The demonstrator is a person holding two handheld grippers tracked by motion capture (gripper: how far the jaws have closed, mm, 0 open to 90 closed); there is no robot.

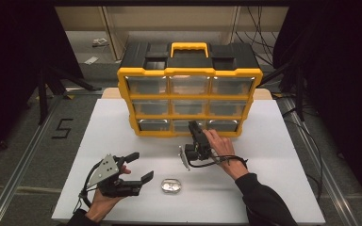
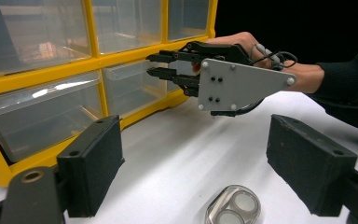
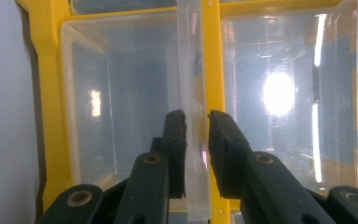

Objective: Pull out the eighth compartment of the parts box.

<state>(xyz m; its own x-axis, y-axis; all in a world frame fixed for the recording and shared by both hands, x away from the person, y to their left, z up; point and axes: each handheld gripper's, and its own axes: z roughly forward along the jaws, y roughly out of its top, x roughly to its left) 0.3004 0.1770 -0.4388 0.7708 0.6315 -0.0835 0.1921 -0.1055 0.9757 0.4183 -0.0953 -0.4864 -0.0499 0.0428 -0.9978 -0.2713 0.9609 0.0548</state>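
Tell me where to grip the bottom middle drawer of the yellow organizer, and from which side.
Grip the clear pull lip along the top edge of the bottom middle drawer, coming straight from the front, one jaw above, one below. The lip is thin and juts forward; the front is otherwise flat.

Yellow-framed organizer (image 1: pixel 189 71), clear drawers (image 1: pixel 187 125)

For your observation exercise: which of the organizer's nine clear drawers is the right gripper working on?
The bottom-row middle drawer: the right gripper has its jaws around that drawer's front lip.
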